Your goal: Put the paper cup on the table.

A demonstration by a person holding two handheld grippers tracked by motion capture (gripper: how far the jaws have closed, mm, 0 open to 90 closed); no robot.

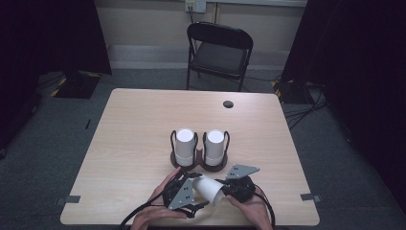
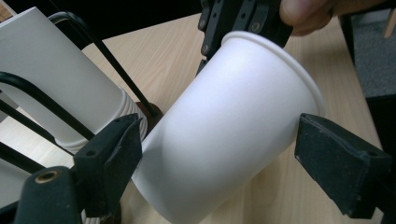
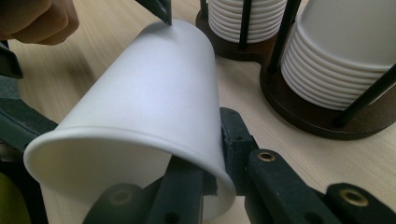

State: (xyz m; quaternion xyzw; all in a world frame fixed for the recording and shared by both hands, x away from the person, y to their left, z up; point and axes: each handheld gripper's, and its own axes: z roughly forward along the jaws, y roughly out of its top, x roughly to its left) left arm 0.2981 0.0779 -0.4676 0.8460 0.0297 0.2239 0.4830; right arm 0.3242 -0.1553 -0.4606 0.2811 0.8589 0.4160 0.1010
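The right gripper (image 3: 212, 161) is pinching the rim of a white paper cup (image 3: 154, 102), one jaw inside and one outside, holding it tilted just above the table (image 1: 139, 124). The left gripper (image 2: 219, 154) is straddling the cup's body with its jaws spread, the pads not pressing on it. Just beyond, two stacks of cups (image 1: 199, 143) are standing in a dark wire holder (image 1: 173, 139).

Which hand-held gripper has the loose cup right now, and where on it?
The right hand-held gripper pinches the paper cup by its rim wall; the left hand-held gripper straddles it, open.
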